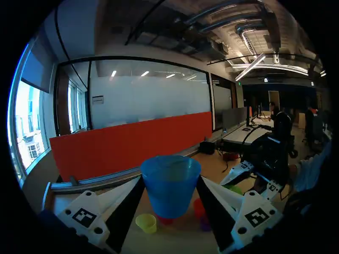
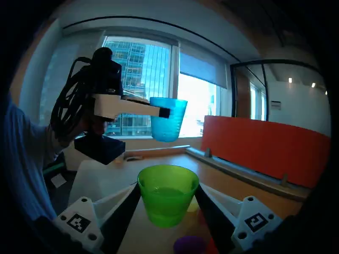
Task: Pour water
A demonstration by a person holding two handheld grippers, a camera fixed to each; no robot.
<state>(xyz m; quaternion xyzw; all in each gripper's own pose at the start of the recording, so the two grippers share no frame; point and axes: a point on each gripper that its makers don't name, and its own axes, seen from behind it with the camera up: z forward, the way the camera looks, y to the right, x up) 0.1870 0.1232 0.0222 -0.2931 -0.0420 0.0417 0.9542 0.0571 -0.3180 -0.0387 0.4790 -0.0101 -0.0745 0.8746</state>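
**Grip state.** The left gripper [image 1: 170, 181] is clenched on a blue cup [image 1: 170, 186], one finger pressing each side of the wall below the rim. The right gripper [image 2: 168, 189] grasps a green cup [image 2: 168, 194] the same way.

**Position.** Both cups are held off the table [image 2: 101, 182]. The blue cup is upright and well above the table. The green cup is lower, nearer the table top, and also upright. Small cups stand on the table beneath them: a yellow cup [image 1: 146, 222], a red cup [image 1: 198, 207] and a purple cup [image 2: 190, 244].

**Handling, as judged.** Both cups look like thin, smooth plastic. They should be light, somewhat flexible and liable to deform if squeezed hard. They taper outward toward the rim, so a hold on the mid-wall should resist sliding down. The green cup appears to hold water, so it will be heavier and will slosh if tilted quickly. I cannot tell what is in the blue cup.

**Comparison of views.** The right gripper view gives a side profile of the blue cup, with the hand [image 2: 91, 122] and cable behind it, and shows the liquid line in the green cup. The left gripper view looks past the blue cup down to the table and shows the yellow and red cups there. It gives no reading of the blue cup's height above the table.
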